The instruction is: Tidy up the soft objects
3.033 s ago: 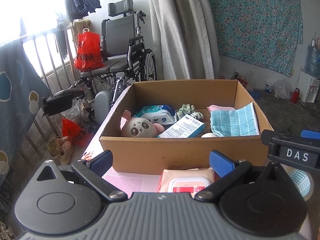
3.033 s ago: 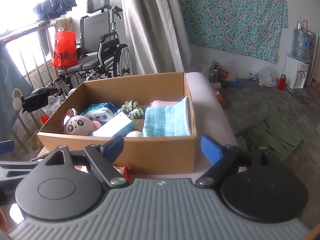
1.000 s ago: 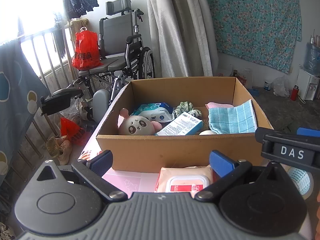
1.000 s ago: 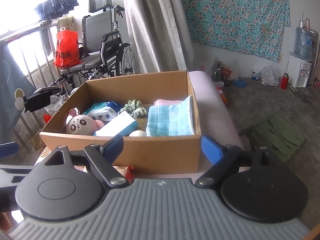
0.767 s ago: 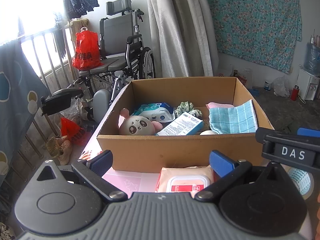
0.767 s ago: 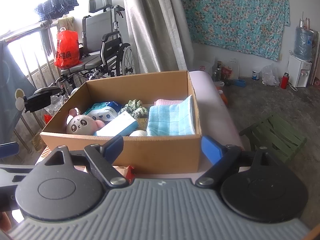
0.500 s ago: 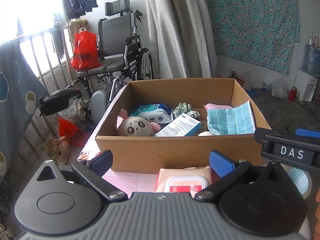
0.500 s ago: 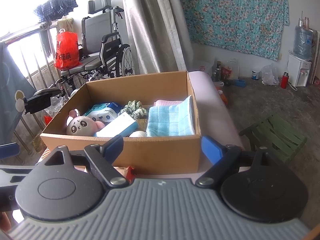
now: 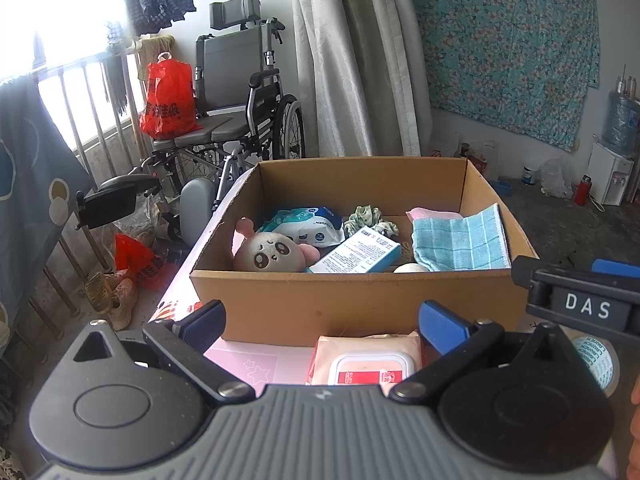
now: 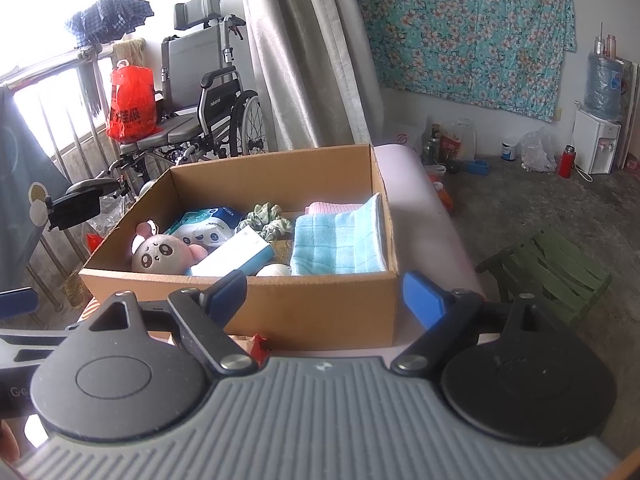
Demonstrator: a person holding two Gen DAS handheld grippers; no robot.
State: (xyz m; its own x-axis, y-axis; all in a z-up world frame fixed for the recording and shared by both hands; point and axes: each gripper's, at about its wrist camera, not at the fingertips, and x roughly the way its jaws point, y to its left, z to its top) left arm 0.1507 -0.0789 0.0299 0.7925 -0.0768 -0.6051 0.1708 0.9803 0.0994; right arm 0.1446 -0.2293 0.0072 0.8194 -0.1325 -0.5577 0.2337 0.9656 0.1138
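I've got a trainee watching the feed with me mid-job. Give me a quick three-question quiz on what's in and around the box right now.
1. True or false: the wipes pack lies inside the box.
2. Which item leans on the box's right wall? A) plush B) blue towel C) scrunchie
3. Fill in: both hand-held grippers, left and right, stand ____, holding nothing.

Key: 1 false, it lies on the table in front of the box. 2 B. 3 open.
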